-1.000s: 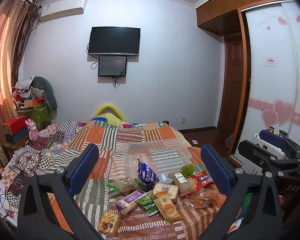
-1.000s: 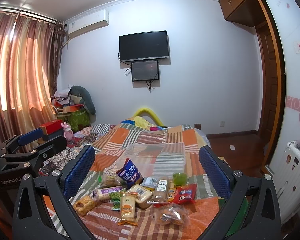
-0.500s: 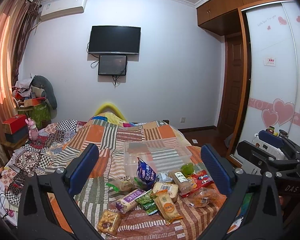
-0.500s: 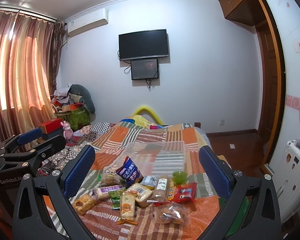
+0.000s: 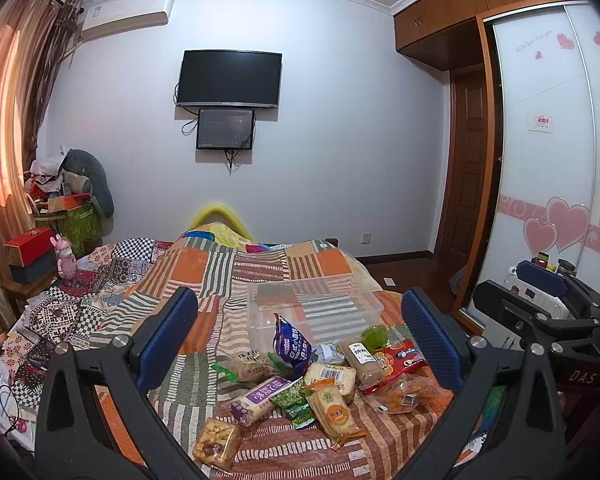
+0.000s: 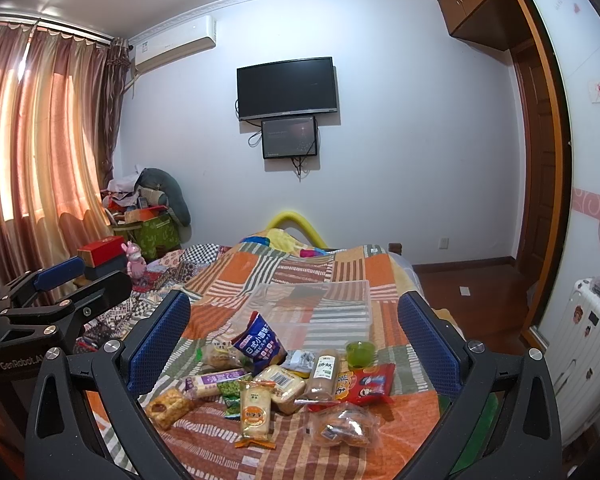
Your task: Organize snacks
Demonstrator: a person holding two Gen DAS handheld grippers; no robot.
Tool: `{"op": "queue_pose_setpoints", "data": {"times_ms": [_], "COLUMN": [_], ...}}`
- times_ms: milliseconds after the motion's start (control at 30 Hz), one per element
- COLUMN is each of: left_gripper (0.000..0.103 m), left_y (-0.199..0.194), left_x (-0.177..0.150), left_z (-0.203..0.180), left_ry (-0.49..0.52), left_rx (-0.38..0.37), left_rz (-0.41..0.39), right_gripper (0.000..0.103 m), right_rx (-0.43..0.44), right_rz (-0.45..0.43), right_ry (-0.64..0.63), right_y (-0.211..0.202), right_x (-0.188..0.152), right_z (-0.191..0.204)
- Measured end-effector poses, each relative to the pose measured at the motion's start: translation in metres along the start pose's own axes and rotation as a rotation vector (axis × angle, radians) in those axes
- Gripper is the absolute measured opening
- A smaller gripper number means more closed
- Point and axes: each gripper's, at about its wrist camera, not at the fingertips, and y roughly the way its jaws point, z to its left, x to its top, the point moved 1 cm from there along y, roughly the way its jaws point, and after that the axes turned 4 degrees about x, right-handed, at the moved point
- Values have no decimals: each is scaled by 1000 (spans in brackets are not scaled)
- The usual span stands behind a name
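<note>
Several wrapped snacks lie in a heap on the patchwork bed cover: a blue bag (image 5: 290, 342) (image 6: 259, 342), a purple bar (image 5: 256, 396), a red packet (image 6: 364, 384), a green jelly cup (image 6: 359, 353) and a yellow cake pack (image 6: 255, 410). Behind them sits a clear plastic box (image 5: 312, 308) (image 6: 312, 306), with nothing in it. My left gripper (image 5: 300, 332) hangs open above the near side of the heap. My right gripper (image 6: 294, 332) is open too, held just to its right. Neither touches a snack.
The bed cover (image 5: 204, 276) runs back toward a wall with a television (image 5: 230, 79). A cluttered side table with a red box (image 5: 30, 242) stands at the left. A wardrobe with heart stickers (image 5: 556, 184) and a white suitcase (image 6: 588, 340) stand at the right.
Both grippers have drifted only slightly; the snacks and the box lie where they were.
</note>
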Motion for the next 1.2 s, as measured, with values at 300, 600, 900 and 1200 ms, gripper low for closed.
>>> {"op": "queue_pose_setpoints", "data": {"times_ms": [300, 600, 900, 1200], "left_gripper": [103, 103, 103, 103], "left_y": [1, 1, 1, 10], "left_x": [-1, -1, 0, -7], "left_z": [0, 0, -1, 4], "left_ry": [-1, -1, 0, 3], "left_rx": [1, 0, -3, 0], "left_rz": [5, 5, 8, 27], "right_gripper": [103, 103, 103, 103], "right_rx": [1, 0, 2, 1], "right_rz": [0, 0, 0, 8], "right_ry": [0, 1, 3, 8], "right_y": [0, 0, 0, 2], "right_x": [0, 0, 0, 0], "right_z": [0, 0, -1, -2]}}
